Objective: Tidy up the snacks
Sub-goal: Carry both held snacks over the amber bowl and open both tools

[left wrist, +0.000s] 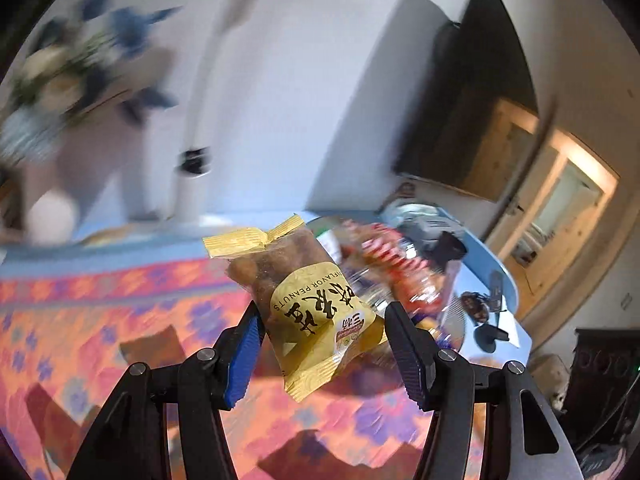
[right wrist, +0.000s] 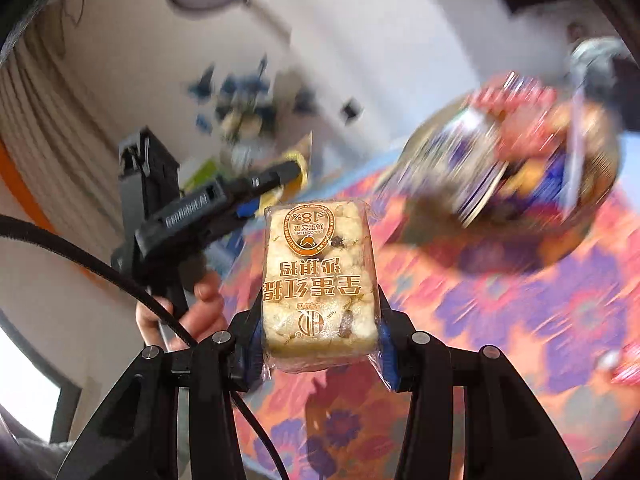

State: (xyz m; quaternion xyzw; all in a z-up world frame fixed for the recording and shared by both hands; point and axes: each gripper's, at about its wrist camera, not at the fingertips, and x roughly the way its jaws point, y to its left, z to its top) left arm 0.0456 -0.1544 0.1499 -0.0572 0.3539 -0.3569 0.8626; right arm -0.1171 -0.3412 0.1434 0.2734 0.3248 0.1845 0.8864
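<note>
In the left wrist view a yellow peanut packet (left wrist: 308, 296) hangs tilted above the table, and my left gripper (left wrist: 324, 312) is shut on its lower half with blue pads on both sides. My right gripper (right wrist: 320, 300) is shut on a clear-wrapped puffed rice cake (right wrist: 320, 276) with orange print, held upright in the air. The right wrist view also shows the left gripper (right wrist: 280, 176) at mid left, carrying the yellow packet (right wrist: 298, 160), with a hand (right wrist: 200, 312) on its handle. A glass bowl (left wrist: 316, 226) (right wrist: 424, 132) heaped with red and blue snack packets sits blurred behind both.
An orange, pink and purple patterned cloth (left wrist: 120, 320) (right wrist: 520, 320) covers the blue table (left wrist: 500, 276). A vase of blue flowers (left wrist: 80, 60) (right wrist: 240, 108) stands at the back by the white wall. Small dark items (left wrist: 488, 320) lie near the table's right edge. A red packet (right wrist: 624, 372) lies at the right.
</note>
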